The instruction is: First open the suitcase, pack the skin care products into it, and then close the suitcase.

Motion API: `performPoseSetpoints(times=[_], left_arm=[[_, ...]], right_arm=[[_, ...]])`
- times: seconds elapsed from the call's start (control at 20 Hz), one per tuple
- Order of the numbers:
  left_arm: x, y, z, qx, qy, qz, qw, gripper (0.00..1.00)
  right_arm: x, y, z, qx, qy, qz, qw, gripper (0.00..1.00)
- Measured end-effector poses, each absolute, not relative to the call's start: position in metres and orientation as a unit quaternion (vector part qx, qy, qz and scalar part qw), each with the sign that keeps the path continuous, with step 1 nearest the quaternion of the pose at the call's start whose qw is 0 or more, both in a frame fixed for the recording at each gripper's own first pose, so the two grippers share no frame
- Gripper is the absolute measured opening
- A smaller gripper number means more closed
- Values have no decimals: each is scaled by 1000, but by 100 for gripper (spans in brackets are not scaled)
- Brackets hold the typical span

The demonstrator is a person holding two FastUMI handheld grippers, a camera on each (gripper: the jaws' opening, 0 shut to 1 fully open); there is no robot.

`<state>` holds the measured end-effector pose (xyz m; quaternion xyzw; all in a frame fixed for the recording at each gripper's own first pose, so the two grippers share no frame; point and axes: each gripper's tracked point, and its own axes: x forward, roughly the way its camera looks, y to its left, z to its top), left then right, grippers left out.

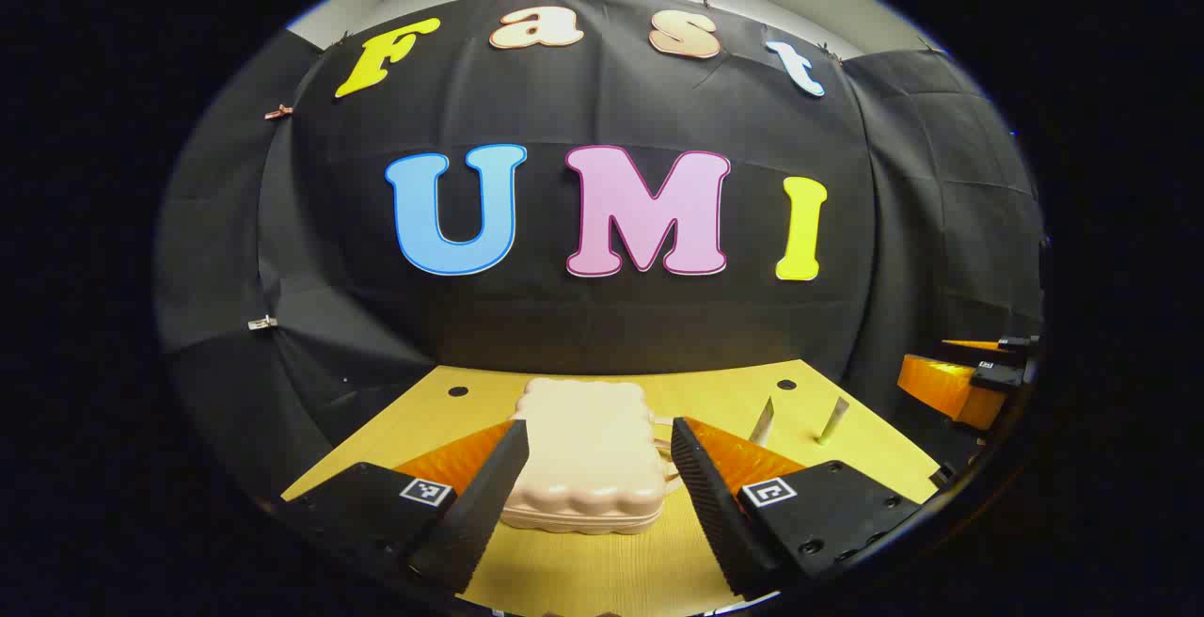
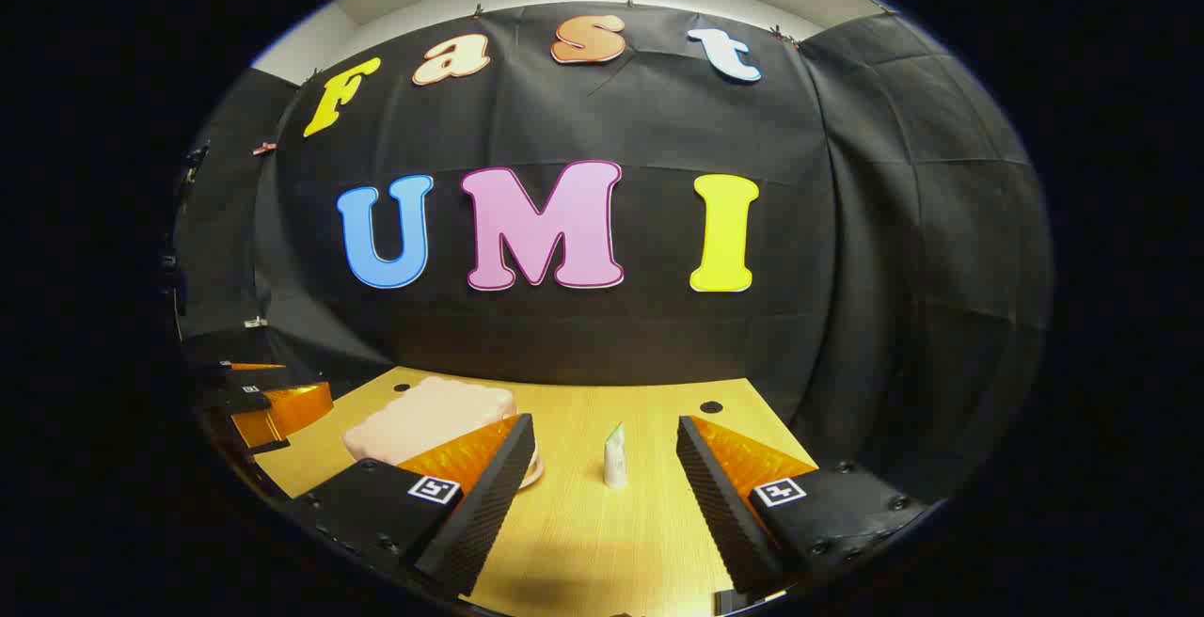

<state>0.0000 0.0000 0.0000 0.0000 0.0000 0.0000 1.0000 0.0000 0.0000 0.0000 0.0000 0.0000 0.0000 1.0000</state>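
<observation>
Left gripper (image 1: 598, 466) open wide, fingers spread, nothing between the pads, held low over the yellow table (image 1: 602, 570). Pale pink suitcase (image 1: 585, 462) lying flat and closed straight ahead, framed in the gap between the fingers; near corners on both sides hidden behind them, handle on its right side partly cut off by the right finger. Two slim tubes (image 1: 762, 421) standing right of the suitcase, lower parts hidden behind the finger, detail too small to make out. Right gripper (image 1: 978, 377) seen far right at the fisheye edge, cropped, jaw state unreadable there. In the right gripper view, right gripper (image 2: 602, 481) also open wide and empty, over the table (image 2: 602, 542). One small whitish tube (image 2: 615, 455) upright between the fingers, touching neither. Suitcase (image 2: 423, 421) off to the left, near edge covered by the left finger. Left gripper (image 2: 268, 405) at far left edge, mostly cropped.
</observation>
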Motion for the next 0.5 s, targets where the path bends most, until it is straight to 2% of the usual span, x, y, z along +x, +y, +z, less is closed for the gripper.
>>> performPoseSetpoints(times=[0.5], left_arm=[[12,-4,-7,-12,12,8,1000,96]], right_arm=[[15,-4,-5,-3,8,13,1000,96]])
